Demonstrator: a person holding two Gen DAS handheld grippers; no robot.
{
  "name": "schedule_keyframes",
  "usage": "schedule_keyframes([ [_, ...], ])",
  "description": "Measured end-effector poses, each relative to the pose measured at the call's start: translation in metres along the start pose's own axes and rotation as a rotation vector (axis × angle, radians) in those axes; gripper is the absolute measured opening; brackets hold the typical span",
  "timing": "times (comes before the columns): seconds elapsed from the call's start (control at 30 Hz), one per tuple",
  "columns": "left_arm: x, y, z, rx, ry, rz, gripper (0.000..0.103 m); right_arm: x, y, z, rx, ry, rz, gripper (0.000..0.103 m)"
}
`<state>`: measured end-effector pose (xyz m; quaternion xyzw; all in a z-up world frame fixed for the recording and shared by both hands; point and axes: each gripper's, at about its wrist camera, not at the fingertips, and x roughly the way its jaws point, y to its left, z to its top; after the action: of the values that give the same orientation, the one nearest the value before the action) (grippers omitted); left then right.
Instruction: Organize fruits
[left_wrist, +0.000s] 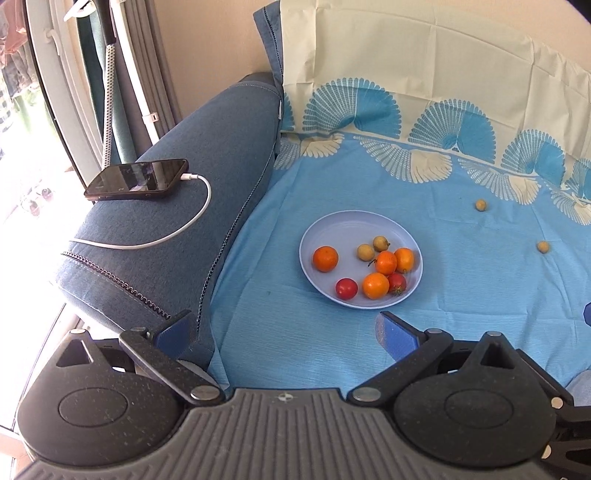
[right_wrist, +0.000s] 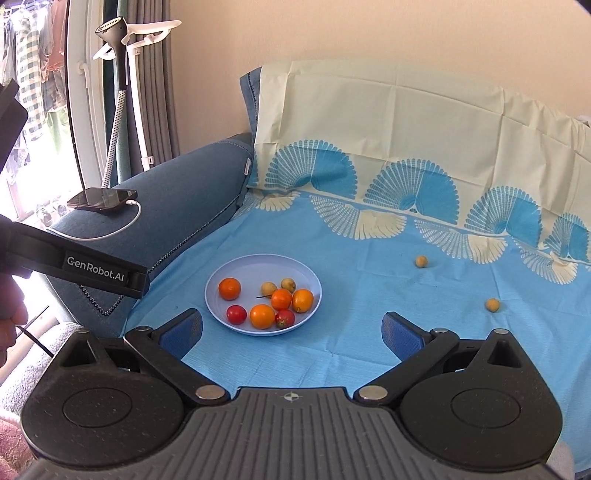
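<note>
Phone (left_wrist: 136, 180) w/ cable (left_wrist: 162, 236) on armrest (left_wrist: 192, 206); plate (left_wrist: 360, 227) unobstructed.

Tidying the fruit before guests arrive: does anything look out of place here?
Yes. Two small yellowish fruits lie loose on the blue sheet, apart from the plate holding the rest.

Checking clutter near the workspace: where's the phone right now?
The phone lies on the blue sofa armrest, left of the plate in both views, with a white cable plugged in.

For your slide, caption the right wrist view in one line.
Open right gripper faces a plate of fruit; two small yellow fruits lie loose on the blue sheet.
</note>
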<state>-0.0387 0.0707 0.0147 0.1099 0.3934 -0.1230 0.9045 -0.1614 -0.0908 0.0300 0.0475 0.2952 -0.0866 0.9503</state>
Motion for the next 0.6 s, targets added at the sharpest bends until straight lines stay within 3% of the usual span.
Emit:
schedule_keyframes([
  [0.6,0.0034,0.0044,0.0009,-0.003,0.010,-0.002,0.103,0.0052,0.0004,0.0013,-0.006,0.013,0.000,0.102],
])
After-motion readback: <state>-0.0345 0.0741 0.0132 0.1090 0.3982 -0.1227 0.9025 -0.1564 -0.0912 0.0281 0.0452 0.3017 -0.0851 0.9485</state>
